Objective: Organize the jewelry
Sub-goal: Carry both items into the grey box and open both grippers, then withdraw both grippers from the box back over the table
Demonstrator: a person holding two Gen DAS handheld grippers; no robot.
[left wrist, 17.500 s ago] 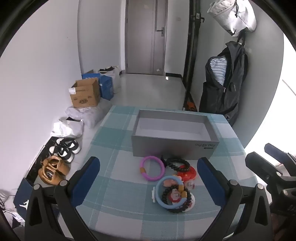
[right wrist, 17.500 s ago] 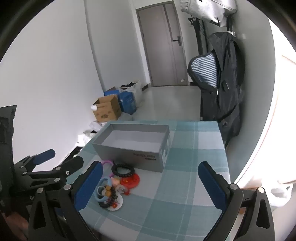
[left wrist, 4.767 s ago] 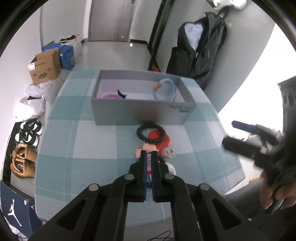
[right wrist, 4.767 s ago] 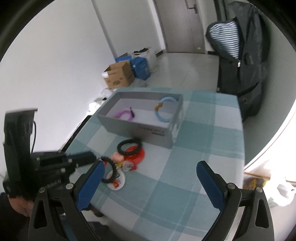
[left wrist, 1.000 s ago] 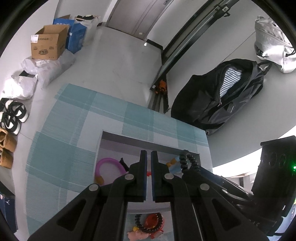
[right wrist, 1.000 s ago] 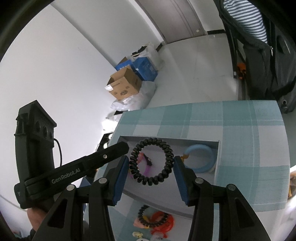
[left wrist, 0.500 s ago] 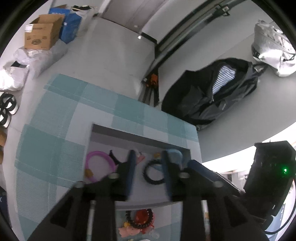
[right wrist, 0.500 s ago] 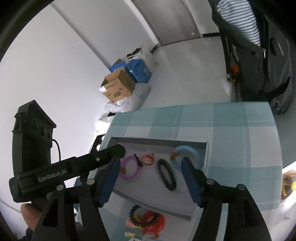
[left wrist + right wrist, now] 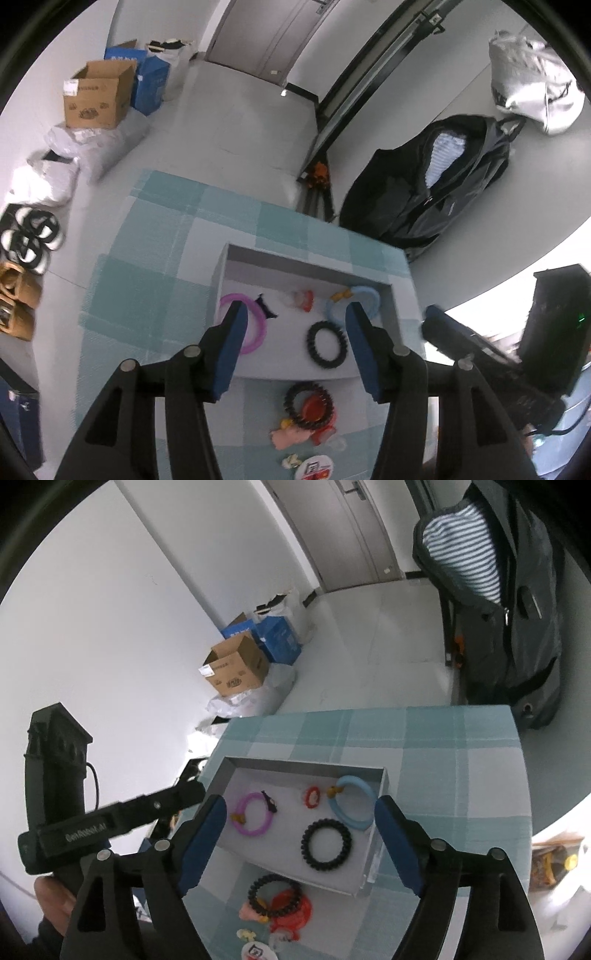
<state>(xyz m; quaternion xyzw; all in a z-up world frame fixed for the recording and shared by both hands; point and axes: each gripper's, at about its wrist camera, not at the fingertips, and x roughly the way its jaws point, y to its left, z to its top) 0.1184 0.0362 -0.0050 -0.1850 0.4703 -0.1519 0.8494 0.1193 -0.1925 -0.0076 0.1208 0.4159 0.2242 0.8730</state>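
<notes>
A grey box (image 9: 295,264) (image 9: 229,771) sits on the checked table. Inside lie a purple ring (image 9: 255,334) (image 9: 253,814), a blue ring (image 9: 354,302) (image 9: 352,806), a small red ring (image 9: 304,298) (image 9: 312,795) and a black coil bracelet (image 9: 327,343) (image 9: 325,841). My left gripper (image 9: 293,350) is open and empty above the box. My right gripper (image 9: 297,843) is open and empty above the box. More jewelry (image 9: 308,411) (image 9: 277,895), a black bracelet on red and pink pieces, lies on the table in front of the box.
The table's near edge holds small loose items, among them a white round badge (image 9: 314,469) (image 9: 258,952). Beyond the table are cardboard boxes (image 9: 98,96) (image 9: 236,670), shoes (image 9: 29,236) on the floor, and a dark backpack (image 9: 428,184) (image 9: 498,590) against the wall.
Both grippers have opened. The black coil bracelet left the right gripper and now lies in the box; the small red ring, hidden before, now lies there too.
</notes>
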